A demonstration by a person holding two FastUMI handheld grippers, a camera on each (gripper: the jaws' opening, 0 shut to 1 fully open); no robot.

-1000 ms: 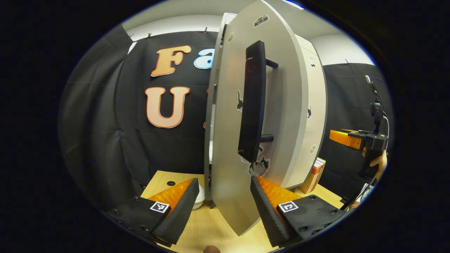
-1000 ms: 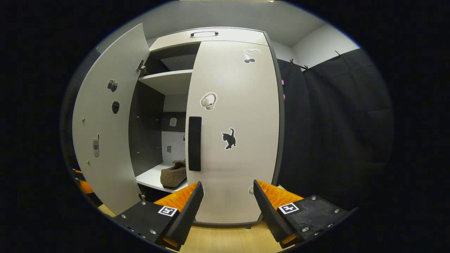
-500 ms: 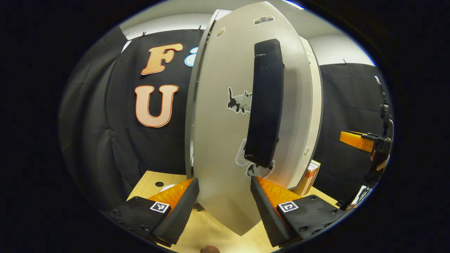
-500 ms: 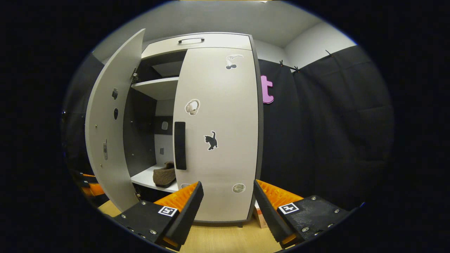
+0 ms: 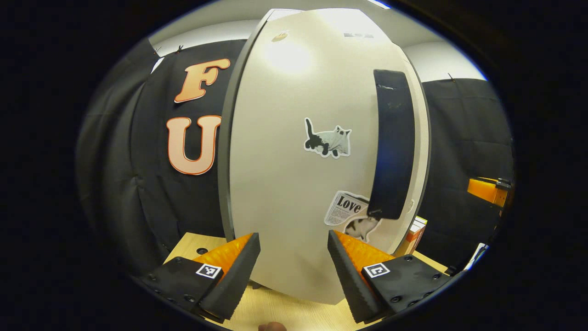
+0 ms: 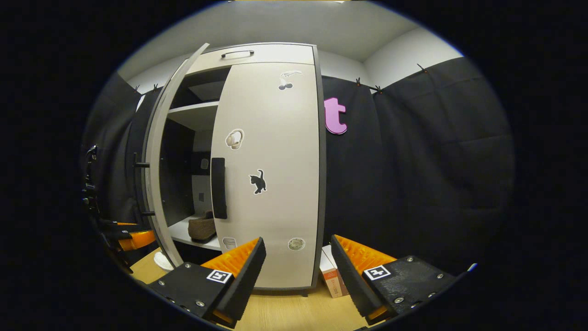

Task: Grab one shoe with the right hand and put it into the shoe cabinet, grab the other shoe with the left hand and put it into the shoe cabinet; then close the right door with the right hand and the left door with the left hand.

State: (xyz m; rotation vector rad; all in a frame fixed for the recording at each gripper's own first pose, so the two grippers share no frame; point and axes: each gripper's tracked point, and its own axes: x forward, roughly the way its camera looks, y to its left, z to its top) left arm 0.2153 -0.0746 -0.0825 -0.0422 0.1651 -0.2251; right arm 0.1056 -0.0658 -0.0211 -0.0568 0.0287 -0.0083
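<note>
On the wooden table (image 6: 285, 312) stands the shoe cabinet (image 6: 257, 53), the biggest thing in the right gripper view. Its right door (image 6: 271, 184) is closed flat against the frame, with a dark handle (image 6: 218, 188) at its left edge. Its left door (image 6: 158, 184) is partly open, seen nearly edge-on, and through the gap a brown shoe (image 6: 202, 227) lies on the lower shelf (image 6: 183, 232), under an upper shelf (image 6: 193, 112). In the left gripper view that left door (image 5: 294, 174) looms close, with its long dark handle (image 5: 390, 147) near the right edge and a cat sticker (image 5: 328, 140) in the middle. The left gripper (image 5: 294, 271) has its fingers apart, holding nothing, right in front of the door's lower face; whether they touch it I cannot tell. The right gripper (image 6: 296, 276) also has its fingers spread and empty, well back from the closed door. A small box (image 6: 331, 276) stands beside the cabinet's right foot.
</note>
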